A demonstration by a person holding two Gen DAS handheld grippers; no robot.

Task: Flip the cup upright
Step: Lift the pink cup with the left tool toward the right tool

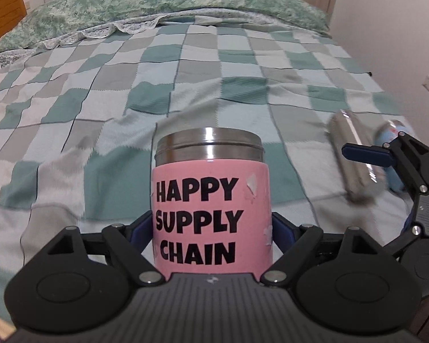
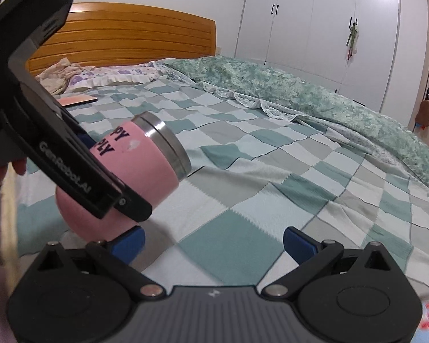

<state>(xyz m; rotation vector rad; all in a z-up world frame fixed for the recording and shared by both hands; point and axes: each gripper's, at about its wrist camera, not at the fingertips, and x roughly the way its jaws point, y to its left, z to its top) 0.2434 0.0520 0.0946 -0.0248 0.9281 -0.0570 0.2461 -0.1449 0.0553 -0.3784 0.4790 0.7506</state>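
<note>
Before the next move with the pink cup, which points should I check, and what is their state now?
1. Left gripper shut on the pink cup: ok.
2. Cup upright: not ok; the right wrist view shows it tilted, steel rim pointing toward the bed.
3. Right gripper open and holding nothing: ok.
4. Checkered blanket under the cup bare: ok.
5. Steel bottle apart from the cup: ok.
6. Grip firm enough: cannot tell.

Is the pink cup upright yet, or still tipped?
Tipped. In the right wrist view the pink cup leans, steel rim slanting toward the bedspread, clamped in the left tongs.
</note>
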